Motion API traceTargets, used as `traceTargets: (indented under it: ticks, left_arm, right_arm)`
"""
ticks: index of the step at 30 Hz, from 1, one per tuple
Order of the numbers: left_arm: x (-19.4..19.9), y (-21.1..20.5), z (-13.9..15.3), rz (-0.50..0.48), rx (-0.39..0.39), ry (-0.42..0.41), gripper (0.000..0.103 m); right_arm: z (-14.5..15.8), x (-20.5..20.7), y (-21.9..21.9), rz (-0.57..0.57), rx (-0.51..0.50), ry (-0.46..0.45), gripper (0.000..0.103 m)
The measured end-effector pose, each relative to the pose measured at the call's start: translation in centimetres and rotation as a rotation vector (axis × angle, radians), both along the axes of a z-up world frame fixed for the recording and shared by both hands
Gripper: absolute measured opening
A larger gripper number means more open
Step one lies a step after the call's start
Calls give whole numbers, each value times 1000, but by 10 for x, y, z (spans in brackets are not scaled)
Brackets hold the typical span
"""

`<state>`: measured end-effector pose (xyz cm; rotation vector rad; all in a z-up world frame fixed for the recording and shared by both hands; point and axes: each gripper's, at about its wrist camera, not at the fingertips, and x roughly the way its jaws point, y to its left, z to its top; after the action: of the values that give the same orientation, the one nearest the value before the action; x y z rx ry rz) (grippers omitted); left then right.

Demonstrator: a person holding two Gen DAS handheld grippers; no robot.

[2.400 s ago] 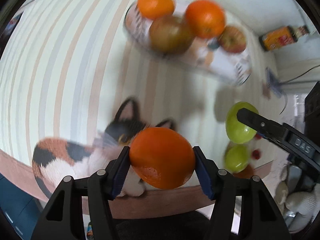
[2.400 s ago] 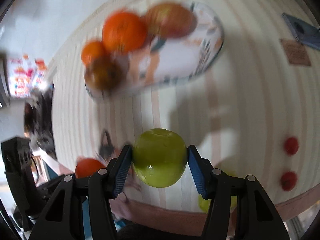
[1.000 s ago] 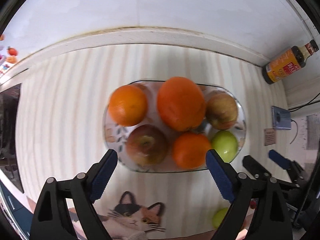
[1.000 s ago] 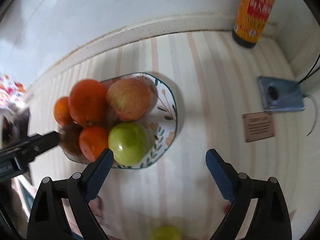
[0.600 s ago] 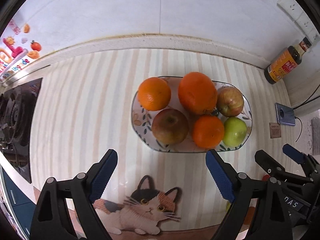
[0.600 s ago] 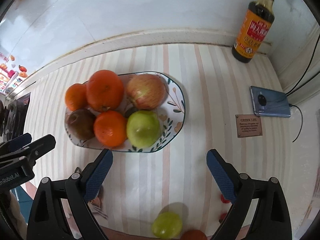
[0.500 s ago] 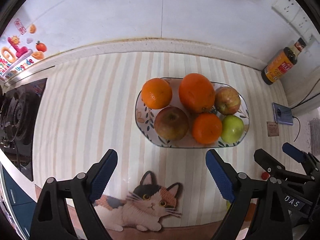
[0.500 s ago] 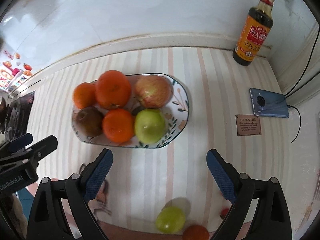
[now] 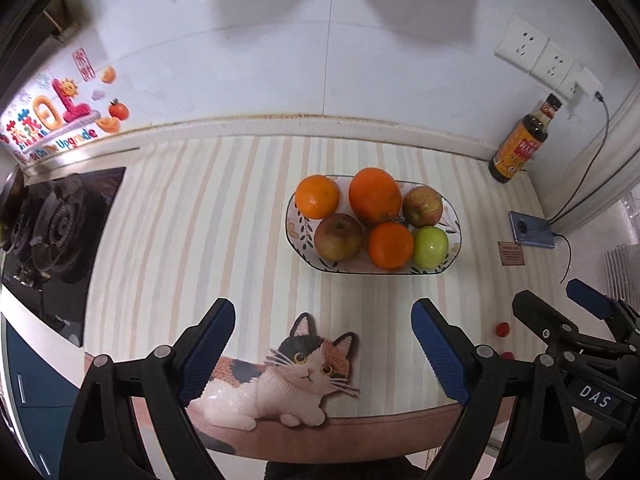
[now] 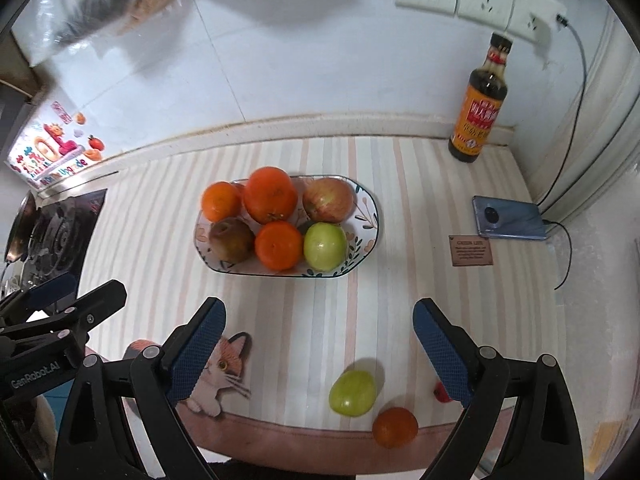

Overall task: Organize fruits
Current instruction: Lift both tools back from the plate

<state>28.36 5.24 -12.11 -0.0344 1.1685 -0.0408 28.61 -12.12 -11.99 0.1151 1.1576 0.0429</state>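
A patterned oval plate (image 9: 454, 226) (image 10: 366, 216) on the striped mat holds three oranges, two reddish apples and a green apple (image 9: 430, 247) (image 10: 325, 246). A loose green apple (image 10: 352, 393) and a small orange (image 10: 395, 427) lie near the mat's front edge, between my right gripper's fingers in its view. Small red fruits (image 9: 502, 329) (image 10: 441, 393) lie at the front right. My left gripper (image 9: 323, 354) is open and empty, held back above the cat picture. My right gripper (image 10: 320, 350) is open and empty; it also shows in the left wrist view (image 9: 560, 312).
A sauce bottle (image 9: 520, 148) (image 10: 480, 104) stands at the back right by the wall. A phone (image 10: 508, 218) on a cable and a small brown card (image 10: 471, 251) lie at the right. A gas hob (image 9: 52, 232) is at the left. A cat picture (image 9: 288, 380) marks the mat's front.
Both grippers held fruit, an orange and a green apple, 2.4 s ago; both fruits now lie on the plate. Both grippers have opened and drawn back and up from the plate.
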Motion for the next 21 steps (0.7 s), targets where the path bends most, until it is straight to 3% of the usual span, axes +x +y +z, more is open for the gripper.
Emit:
traceTargets:
  ticks: [8,21]
  left_arm:
    - [-31,1,36,-17,3,-74,90]
    - [-52,-6,45,-29,3,-88,90]
  right_arm:
    - [33,-35,5,10,13,-43,97]
    - [53,-59,0,-4,46,-76,97]
